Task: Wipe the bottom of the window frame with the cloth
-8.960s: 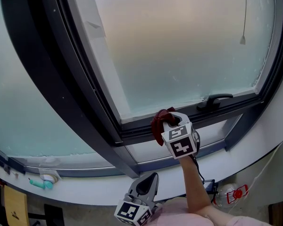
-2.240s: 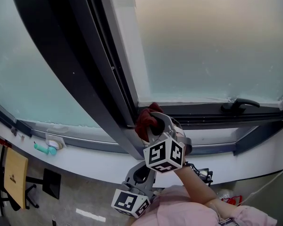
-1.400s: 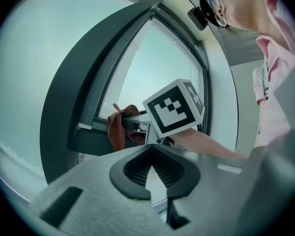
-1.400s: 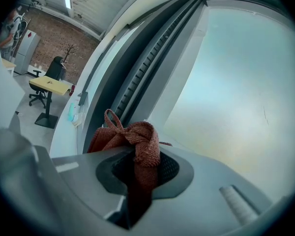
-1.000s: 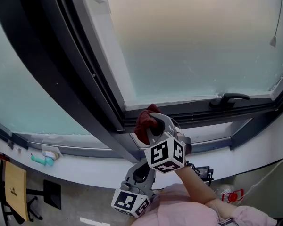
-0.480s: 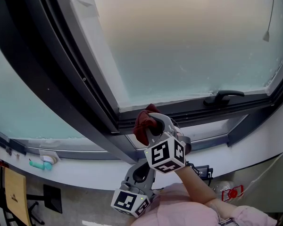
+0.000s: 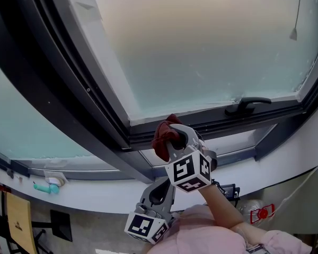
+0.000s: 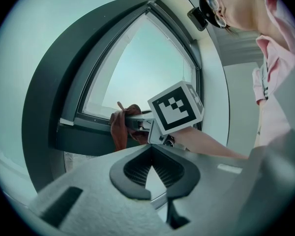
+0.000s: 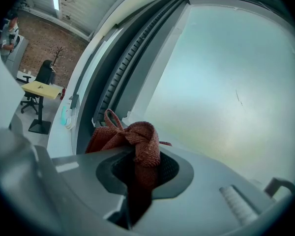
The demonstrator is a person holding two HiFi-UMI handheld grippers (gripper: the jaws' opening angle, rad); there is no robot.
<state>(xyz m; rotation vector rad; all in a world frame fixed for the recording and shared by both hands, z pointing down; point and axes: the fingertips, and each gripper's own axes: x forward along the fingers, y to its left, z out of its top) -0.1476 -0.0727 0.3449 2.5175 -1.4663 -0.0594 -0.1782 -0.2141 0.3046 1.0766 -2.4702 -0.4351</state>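
A dark red cloth (image 7: 163,136) is bunched in my right gripper (image 7: 172,142), which is shut on it and presses it against the dark bottom rail of the window frame (image 7: 212,123), near the frame's left corner. In the right gripper view the cloth (image 9: 137,141) bulges out between the jaws, in front of the frosted pane (image 9: 221,82). My left gripper (image 7: 161,192) hangs low beside the person's body, shut with nothing in it. The left gripper view looks past its jaws at the cloth (image 8: 119,132) and the right gripper's marker cube (image 8: 176,107).
A black window handle (image 7: 246,106) sits on the rail to the right of the cloth. A thick dark mullion (image 7: 58,94) slants down on the left. Below runs a white sill (image 7: 95,192) with a teal object (image 7: 42,187). A pull cord (image 7: 294,33) hangs at the upper right.
The right gripper has stayed at the frame's left corner with the cloth, its cube tilting slightly. The head view has drifted, so the window sits a little more leftward.
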